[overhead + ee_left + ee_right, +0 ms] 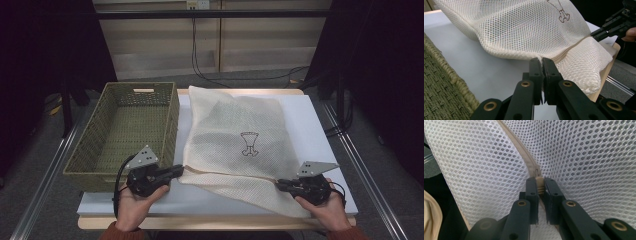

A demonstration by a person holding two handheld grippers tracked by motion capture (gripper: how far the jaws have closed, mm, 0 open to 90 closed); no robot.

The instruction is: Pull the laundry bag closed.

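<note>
From the high view, your white mesh bag (235, 140) lies spread across the middle of the worktop (315, 125), its left edge right beside the woven basket (125, 135) and its near flap draped toward the front edge; bare worktop is open on the right side of the bag and in a strip along the front. Your left tool (179, 171) points right, level, at the bag's near left corner, with your hand underneath it; your right tool (278, 184) points left at the near right part of the flap. In the left gripper view, your tool (542, 61) is clamped tight on the bag's edge at the end of the beige zipper (566, 51), with the basket rim low on the left and the other tool far right. In the right gripper view, your tool (539, 182) is pinched on the zipper pull (539, 183), mesh on both sides.
</note>
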